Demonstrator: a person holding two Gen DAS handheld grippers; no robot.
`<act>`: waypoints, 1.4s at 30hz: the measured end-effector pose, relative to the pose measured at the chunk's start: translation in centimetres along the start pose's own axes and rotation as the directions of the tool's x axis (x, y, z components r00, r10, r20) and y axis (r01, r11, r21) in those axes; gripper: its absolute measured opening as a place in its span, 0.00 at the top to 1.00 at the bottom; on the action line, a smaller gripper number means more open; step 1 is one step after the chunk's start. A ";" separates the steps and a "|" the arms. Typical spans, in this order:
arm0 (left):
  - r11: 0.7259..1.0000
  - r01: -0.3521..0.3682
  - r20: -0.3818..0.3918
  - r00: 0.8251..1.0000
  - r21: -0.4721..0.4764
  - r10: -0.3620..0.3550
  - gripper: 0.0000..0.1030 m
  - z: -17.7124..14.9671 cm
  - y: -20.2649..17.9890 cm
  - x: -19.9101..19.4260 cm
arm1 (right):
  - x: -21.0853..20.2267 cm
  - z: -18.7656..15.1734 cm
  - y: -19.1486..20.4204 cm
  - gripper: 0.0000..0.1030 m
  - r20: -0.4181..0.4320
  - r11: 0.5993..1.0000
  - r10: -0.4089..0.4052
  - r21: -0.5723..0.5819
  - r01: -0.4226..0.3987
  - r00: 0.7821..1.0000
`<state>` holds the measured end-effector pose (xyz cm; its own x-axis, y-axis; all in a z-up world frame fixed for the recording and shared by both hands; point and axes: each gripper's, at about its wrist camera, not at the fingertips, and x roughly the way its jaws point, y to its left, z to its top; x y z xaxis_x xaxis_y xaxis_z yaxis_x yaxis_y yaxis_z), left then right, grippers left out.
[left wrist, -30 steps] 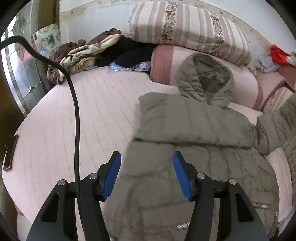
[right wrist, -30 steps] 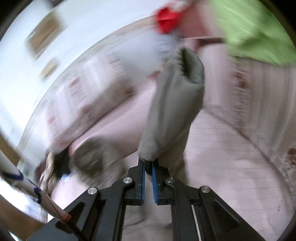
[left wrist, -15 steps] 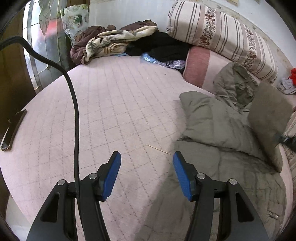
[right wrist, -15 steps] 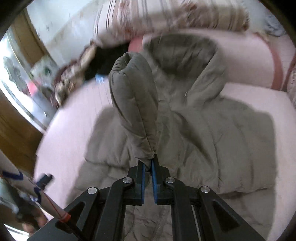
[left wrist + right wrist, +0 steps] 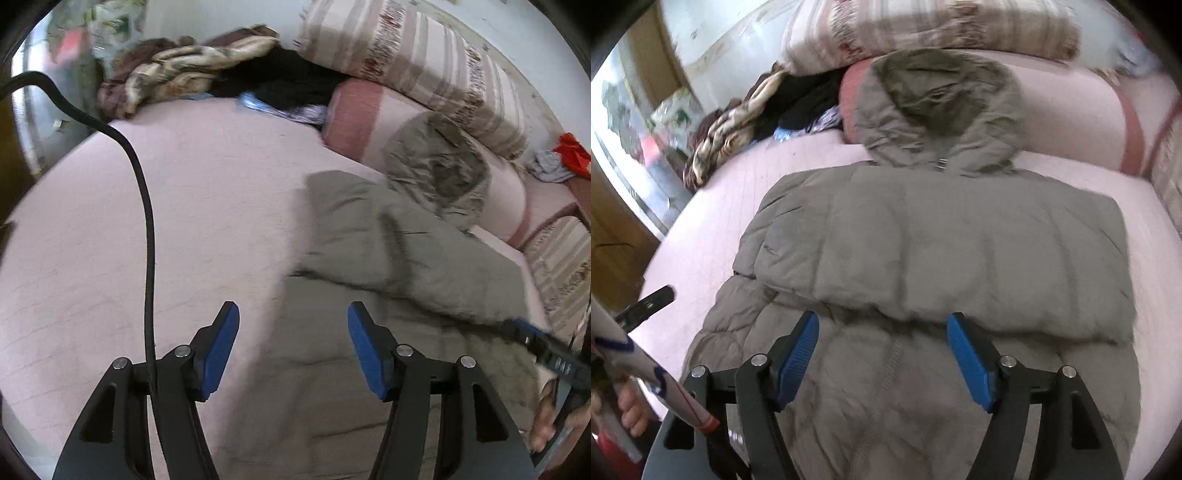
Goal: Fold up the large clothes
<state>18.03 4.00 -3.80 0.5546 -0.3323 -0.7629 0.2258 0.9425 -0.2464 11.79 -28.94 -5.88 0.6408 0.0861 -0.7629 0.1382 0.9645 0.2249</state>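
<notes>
A grey-green padded hooded jacket (image 5: 942, 240) lies flat on the pink bed (image 5: 184, 221), its hood (image 5: 942, 96) propped against the pillows. A sleeve lies folded across its chest (image 5: 960, 288). My right gripper (image 5: 882, 316) hovers over the jacket's middle, just below that sleeve; its jaws are opening and nothing is between them. My left gripper (image 5: 292, 308) hangs over the jacket's (image 5: 406, 258) left edge, where cloth meets bed. Its jaws are opening too, with nothing between them. The right gripper's fingers (image 5: 535, 343) show at the left wrist view's right edge.
Striped pillows (image 5: 406, 55) and a pink bolster (image 5: 354, 110) line the bed's far side. A heap of clothes (image 5: 221, 74) lies at the far left, a red cloth (image 5: 570, 155) at the far right. A black cable (image 5: 147, 221) hangs by the left gripper. A hand (image 5: 631, 410) shows low left.
My right gripper has come down over the jacket and opened, letting go of the sleeve, which now lies across the chest. My left gripper has shifted slightly toward the jacket.
</notes>
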 end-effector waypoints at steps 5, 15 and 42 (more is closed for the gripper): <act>0.993 0.088 -0.060 0.995 0.081 -0.084 0.37 1.9 -5.9 3.5 | -3.8 -2.4 -5.4 0.26 0.036 0.992 0.015 0.122 -0.020 0.999; 0.985 0.054 -0.229 0.973 0.162 -0.016 0.79 3.1 -13.2 11.9 | -6.8 -5.1 -11.8 0.26 0.070 0.959 0.035 0.279 -0.053 0.997; 0.986 -0.142 -0.035 0.989 0.088 0.145 0.49 5.3 -7.1 4.9 | 2.3 1.3 -11.7 0.24 -0.096 0.944 -0.164 0.273 0.184 0.982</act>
<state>23.43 -4.54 -2.61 0.5533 -0.1904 -0.8109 0.2144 0.9733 -0.0823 12.62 -40.31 -9.49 0.5341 -0.0499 -0.8440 0.4550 0.8583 0.2372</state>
